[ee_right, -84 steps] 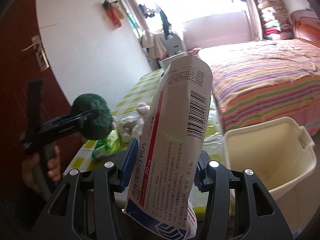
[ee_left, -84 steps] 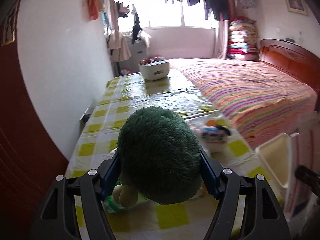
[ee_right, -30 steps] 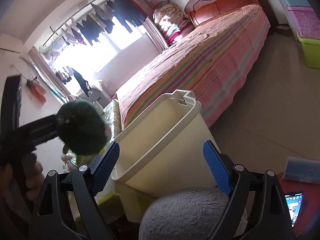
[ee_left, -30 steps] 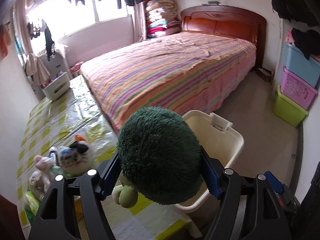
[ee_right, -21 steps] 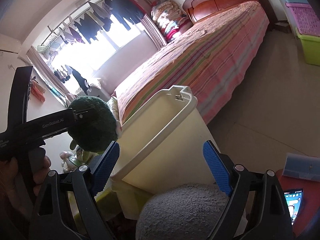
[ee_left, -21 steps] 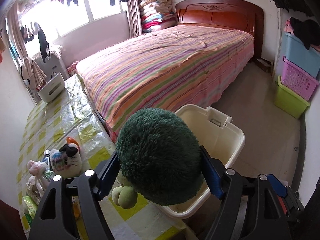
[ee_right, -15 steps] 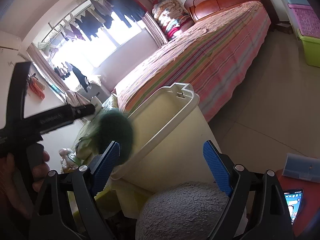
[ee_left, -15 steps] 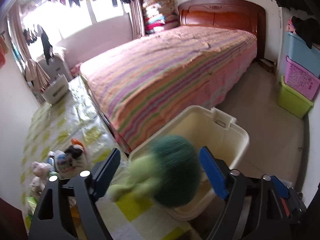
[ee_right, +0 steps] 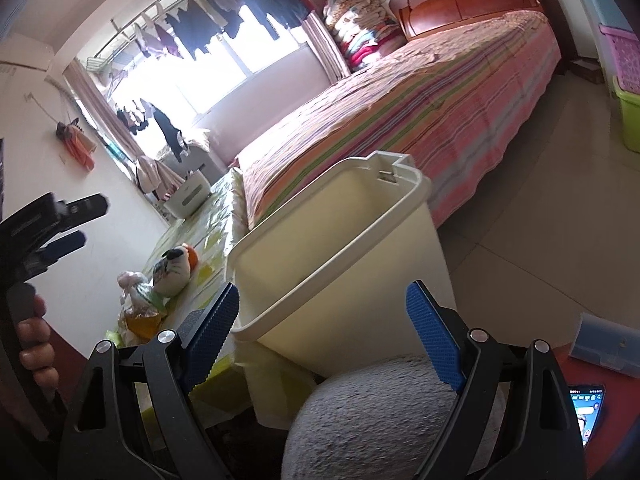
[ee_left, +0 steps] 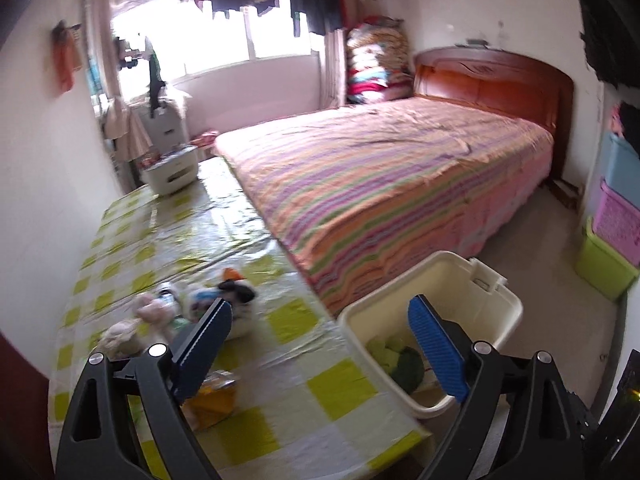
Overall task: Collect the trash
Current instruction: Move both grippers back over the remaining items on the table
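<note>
Green plush toy (ee_left: 408, 364) lies in bin (ee_left: 508, 300), beyond opening left fingers (ee_left: 436, 350)

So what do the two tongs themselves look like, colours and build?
Both alike: the left tongs and right tongs have black plastic arms with slotted cut-outs and silver round screws. Each finger carries a blue ribbed pad. In the right view, the left tool shows a black handle with pale lettering, too blurred to read.
</note>
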`<state>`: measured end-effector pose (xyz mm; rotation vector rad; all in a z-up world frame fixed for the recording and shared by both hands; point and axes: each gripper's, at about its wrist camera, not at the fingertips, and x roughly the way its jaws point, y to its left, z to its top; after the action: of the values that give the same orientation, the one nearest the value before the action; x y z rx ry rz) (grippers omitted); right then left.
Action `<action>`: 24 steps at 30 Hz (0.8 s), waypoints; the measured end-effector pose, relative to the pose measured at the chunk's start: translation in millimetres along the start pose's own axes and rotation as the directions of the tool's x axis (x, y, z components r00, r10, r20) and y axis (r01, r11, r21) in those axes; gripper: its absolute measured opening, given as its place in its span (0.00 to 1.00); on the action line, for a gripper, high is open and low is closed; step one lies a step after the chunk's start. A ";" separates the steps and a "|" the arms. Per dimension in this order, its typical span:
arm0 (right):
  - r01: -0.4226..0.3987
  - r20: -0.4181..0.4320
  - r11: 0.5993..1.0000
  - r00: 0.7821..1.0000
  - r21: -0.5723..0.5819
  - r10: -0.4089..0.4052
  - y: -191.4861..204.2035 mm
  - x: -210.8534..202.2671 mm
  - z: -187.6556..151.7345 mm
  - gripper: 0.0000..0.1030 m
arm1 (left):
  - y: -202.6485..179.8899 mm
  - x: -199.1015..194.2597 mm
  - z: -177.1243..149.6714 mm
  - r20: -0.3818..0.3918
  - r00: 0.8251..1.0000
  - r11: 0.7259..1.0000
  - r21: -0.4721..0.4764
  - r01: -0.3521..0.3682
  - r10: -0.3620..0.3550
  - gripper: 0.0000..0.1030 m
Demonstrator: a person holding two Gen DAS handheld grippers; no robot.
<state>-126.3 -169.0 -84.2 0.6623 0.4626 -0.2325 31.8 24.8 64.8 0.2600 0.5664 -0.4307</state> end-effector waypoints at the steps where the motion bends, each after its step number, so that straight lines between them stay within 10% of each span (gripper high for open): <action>1: -0.002 -0.004 1.000 1.000 -0.011 0.002 3.5 0.6 -0.8 0.82 | 8.2 -5.8 -3.1 0.008 1.000 1.000 -0.012 -0.014 0.014 0.85; 14: -0.123 -0.094 0.976 0.990 -0.177 0.108 73.6 22.1 -4.8 0.82 | 108.6 -57.1 -53.6 0.042 0.976 0.963 -0.173 -0.205 0.215 0.85; 24: -0.343 -0.283 0.881 0.925 -0.326 0.255 180.3 57.2 -11.3 0.83 | 174.4 -82.3 -104.3 -0.025 0.939 0.898 -0.287 -0.334 0.342 0.85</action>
<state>-17.0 -26.9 -22.9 0.3806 0.6026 0.2308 1.7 241.2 47.4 0.0689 0.5375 -0.0104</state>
